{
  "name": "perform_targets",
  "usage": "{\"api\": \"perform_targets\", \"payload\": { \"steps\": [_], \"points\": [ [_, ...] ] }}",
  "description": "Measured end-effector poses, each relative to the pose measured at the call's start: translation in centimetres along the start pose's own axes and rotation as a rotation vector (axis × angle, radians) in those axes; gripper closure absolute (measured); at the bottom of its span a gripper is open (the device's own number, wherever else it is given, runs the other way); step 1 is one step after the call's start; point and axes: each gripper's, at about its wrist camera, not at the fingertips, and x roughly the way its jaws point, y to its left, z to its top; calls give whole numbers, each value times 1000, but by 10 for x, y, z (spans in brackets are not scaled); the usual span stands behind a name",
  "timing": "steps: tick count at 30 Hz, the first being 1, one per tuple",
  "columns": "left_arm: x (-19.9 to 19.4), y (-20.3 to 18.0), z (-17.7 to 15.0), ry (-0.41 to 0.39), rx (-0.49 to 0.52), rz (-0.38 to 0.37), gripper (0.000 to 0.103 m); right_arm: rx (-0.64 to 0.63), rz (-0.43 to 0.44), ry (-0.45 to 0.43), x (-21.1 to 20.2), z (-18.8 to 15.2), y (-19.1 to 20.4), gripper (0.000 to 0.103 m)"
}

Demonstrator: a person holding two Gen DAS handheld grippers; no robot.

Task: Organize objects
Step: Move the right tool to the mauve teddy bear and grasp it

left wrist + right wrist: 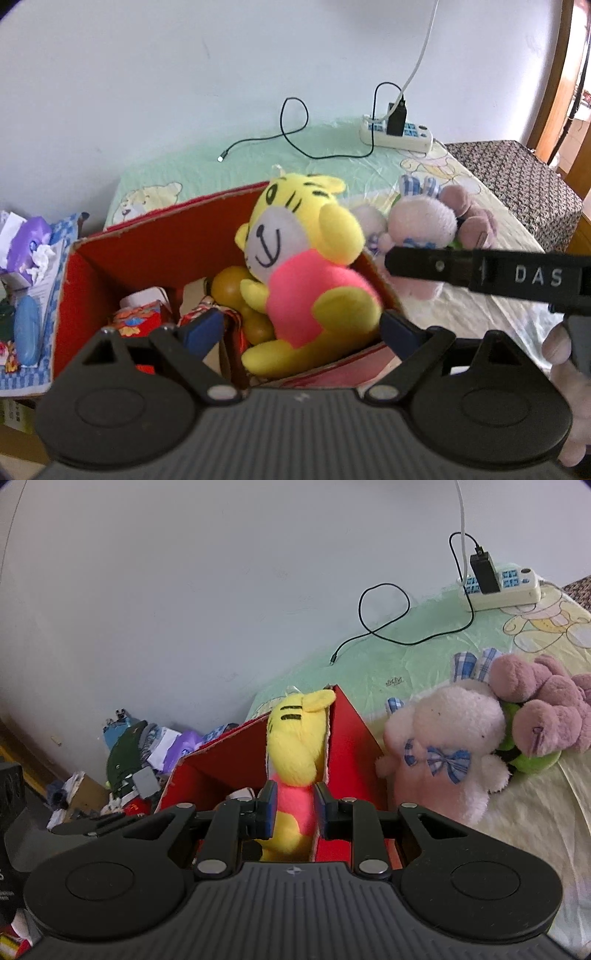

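Observation:
A yellow tiger plush in a pink shirt (pixel 295 258) sits in a red cardboard box (pixel 147 236) on the bed, leaning against its right wall. My left gripper (pixel 299 328) is open, its fingers wide on either side of the plush's lower body, over the box. My right gripper (pixel 293 808) is shut on the plush's pink body (pixel 293 768), seen from behind, at the box (pixel 354 731). The right gripper's arm (pixel 480 269) crosses the left wrist view from the right.
A pale pink plush (pixel 443 753) with a blue bow and a mauve plush (pixel 546 709) lie on the bed right of the box. The box holds red packets (pixel 136 317) and yellow balls (pixel 232 284). A power strip (pixel 397 134) with cables lies by the wall. Clutter sits left of the box.

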Motion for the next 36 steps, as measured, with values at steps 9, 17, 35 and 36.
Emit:
{"api": "perform_targets", "payload": {
  "steps": [9,17,35,36],
  "points": [
    [-15,-46,5,-24,-31,5,11,16,15,31,-34,10,-46,78],
    [-3,-112,14,-42,7,-51,11,94,-17,42,-60,22,-107,78],
    [57,-154,29,46,-45,-145,12,810,79,103,-14,32,-241,64],
    [57,-154,29,50,-44,-137,11,832,100,104,-9,32,-243,64]
  ]
}}
